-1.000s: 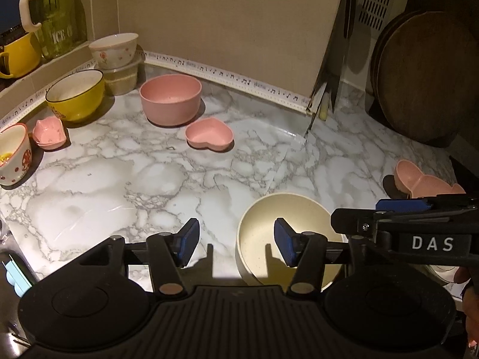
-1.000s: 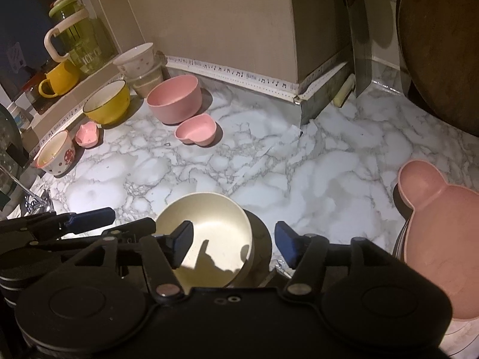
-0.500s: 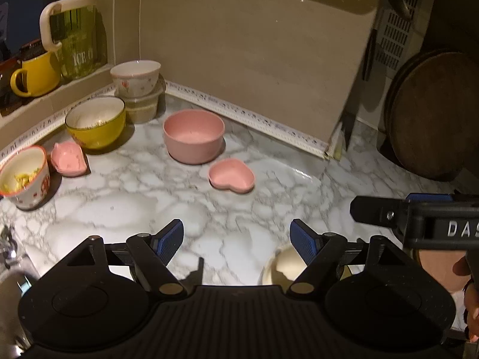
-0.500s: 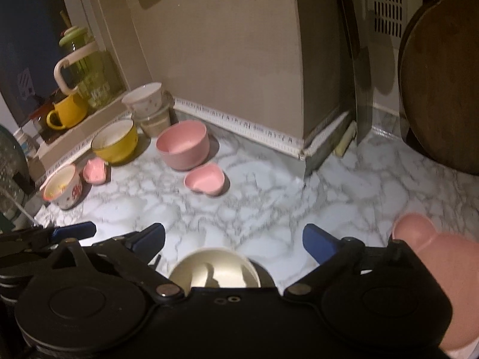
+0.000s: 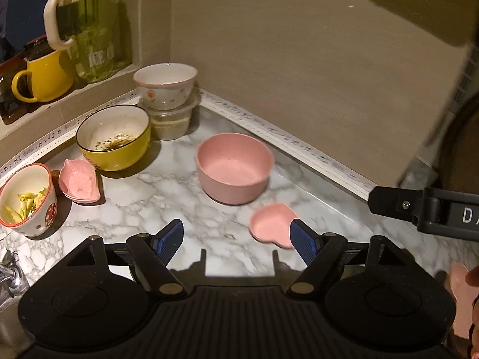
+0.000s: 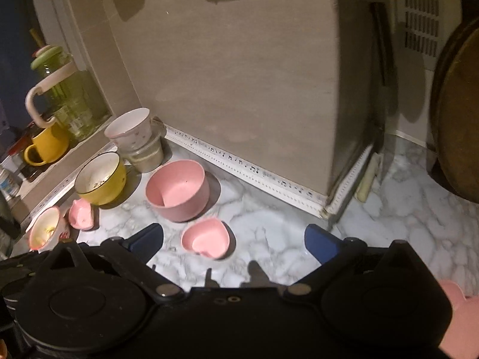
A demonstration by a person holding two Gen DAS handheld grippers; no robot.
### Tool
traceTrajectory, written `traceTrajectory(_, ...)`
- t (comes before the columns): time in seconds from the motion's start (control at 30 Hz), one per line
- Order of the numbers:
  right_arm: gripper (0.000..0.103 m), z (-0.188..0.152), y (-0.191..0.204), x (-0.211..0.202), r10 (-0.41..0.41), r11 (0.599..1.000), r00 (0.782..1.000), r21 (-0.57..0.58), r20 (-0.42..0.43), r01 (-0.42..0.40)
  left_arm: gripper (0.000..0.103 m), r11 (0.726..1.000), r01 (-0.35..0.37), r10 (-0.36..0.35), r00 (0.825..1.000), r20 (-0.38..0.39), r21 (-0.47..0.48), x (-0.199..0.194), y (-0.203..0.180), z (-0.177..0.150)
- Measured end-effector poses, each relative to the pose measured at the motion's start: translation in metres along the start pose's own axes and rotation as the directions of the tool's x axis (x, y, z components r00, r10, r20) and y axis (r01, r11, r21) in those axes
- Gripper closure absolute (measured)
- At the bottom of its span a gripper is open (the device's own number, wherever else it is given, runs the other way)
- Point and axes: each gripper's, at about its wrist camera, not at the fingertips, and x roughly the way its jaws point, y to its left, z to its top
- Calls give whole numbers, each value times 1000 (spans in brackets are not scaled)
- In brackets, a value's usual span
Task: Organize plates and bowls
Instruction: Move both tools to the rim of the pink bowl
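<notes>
on the marble counter (image 5: 155,197), toward the far left corner, the dishes wait in a loose cluster. a pink bowl (image 5: 235,167) stands upright near the middle, with a small pink heart dish (image 5: 271,224) just near-right of it and apart from it. left of the bowl sits a yellow bowl (image 5: 113,137) with dark residue inside. a white floral bowl (image 5: 164,85) is stacked on a clear tub (image 5: 172,119) in the corner behind it. at the left edge, a mushroom-print cup (image 5: 28,200) holds food scraps, and a small pink dish (image 5: 79,184) lies tilted between it and the yellow bowl.

the left gripper (image 5: 236,237) hovers over bare counter with its jaws spread and nothing between them; the heart dish lies just beyond its right pad. the right gripper (image 6: 233,240) is spread very wide and also empty, with the heart dish seen in the gap between its fingers but not touched.

both hands look to be between pickups, reaching for the next dish. the heart dish seems the likely target, being nearest both claws. taking it calls for lowering one gripper so a pad goes inside the rim and the other outside, then closing. the dish is shallow and light, so a careless nudge could slide it on the smooth marble or knock it against the pink bowl.
</notes>
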Motion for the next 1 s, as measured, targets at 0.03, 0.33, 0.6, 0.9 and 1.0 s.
traceTrajectory(0.03, 6, 4, 2, 8, -1, 1000, 1000, -2, -5, 1, 25, 1000, -10, 10, 1000, -2, -9, 6, 2, 3)
traceTrajectory(0.33, 15, 31, 11, 67, -3, 1000, 998, 23, -61, 5, 25, 991, -81, 78, 997, -28, -107, 58, 26, 27)
traceTrajectory(0.6, 22, 39, 18, 114, -1, 1000, 991, 19, -134, 4, 25, 979, -130, 119, 990, -78, -159, 101, 41, 50)
traceTrajectory(0.9, 32, 41, 30, 146, 11, 1000, 987, 13, -157, -9, 25, 982, -125, 112, 989, -92, -142, 137, 47, 73)
traceTrajectory(1.0, 41, 40, 34, 153, 18, 1000, 986, 22, -166, -14, 26, 986, -111, 101, 991, -90, -125, 145, 47, 78)
